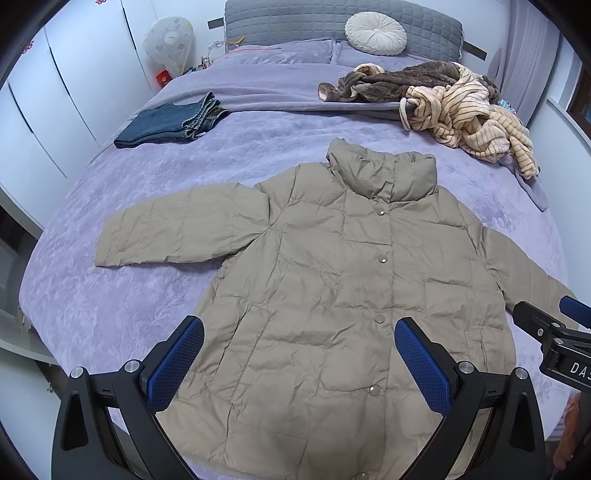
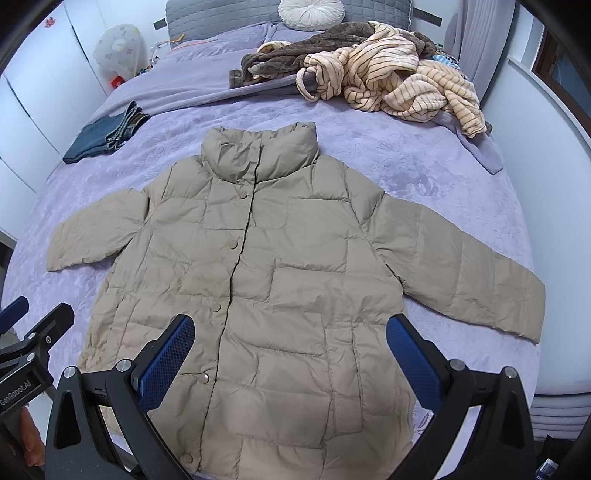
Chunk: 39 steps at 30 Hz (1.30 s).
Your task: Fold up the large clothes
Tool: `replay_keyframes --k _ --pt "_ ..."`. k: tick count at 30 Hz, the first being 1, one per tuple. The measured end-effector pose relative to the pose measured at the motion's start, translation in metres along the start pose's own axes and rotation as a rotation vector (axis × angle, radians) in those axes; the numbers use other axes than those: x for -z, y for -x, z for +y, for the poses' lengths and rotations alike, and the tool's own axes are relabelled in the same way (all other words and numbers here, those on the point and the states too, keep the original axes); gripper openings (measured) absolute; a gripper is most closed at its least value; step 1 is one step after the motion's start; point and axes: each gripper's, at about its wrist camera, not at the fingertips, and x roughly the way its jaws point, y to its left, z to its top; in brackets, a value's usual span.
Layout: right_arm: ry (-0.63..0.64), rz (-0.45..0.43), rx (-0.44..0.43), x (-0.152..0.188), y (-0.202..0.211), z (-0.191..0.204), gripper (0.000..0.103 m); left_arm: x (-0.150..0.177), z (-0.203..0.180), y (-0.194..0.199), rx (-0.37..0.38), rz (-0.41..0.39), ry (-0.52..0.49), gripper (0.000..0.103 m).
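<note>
A beige quilted puffer jacket (image 1: 332,280) lies flat and buttoned on the purple bed, collar away from me, both sleeves spread out to the sides. It also shows in the right wrist view (image 2: 288,266). My left gripper (image 1: 299,328) is open and empty, hovering above the jacket's lower left part near the hem. My right gripper (image 2: 290,326) is open and empty, above the jacket's lower right part. The right gripper shows at the right edge of the left wrist view (image 1: 554,332). The left gripper shows at the left edge of the right wrist view (image 2: 29,332).
Folded blue jeans (image 1: 173,122) lie at the far left of the bed (image 1: 92,295). A pile of brown and cream striped clothes (image 1: 443,103) lies at the far right. A round white cushion (image 1: 375,33) leans on the grey headboard. White wardrobes stand to the left.
</note>
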Motion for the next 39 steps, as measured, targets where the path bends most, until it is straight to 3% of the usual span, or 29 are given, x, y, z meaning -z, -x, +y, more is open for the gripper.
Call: replay_keyframes --k 10,39 --pt "0.0 0.002 -0.001 -0.0002 -0.0001 0.0007 0.103 -0.0008 0.0044 -0.0014 -0.014 -0.032 0.006 0.103" --pt "-0.002 0.002 -0.004 0.0014 -0.0001 0.0014 0.103 -0.0023 0.0053 -0.0028 -0.011 0.047 -0.002 0.103"
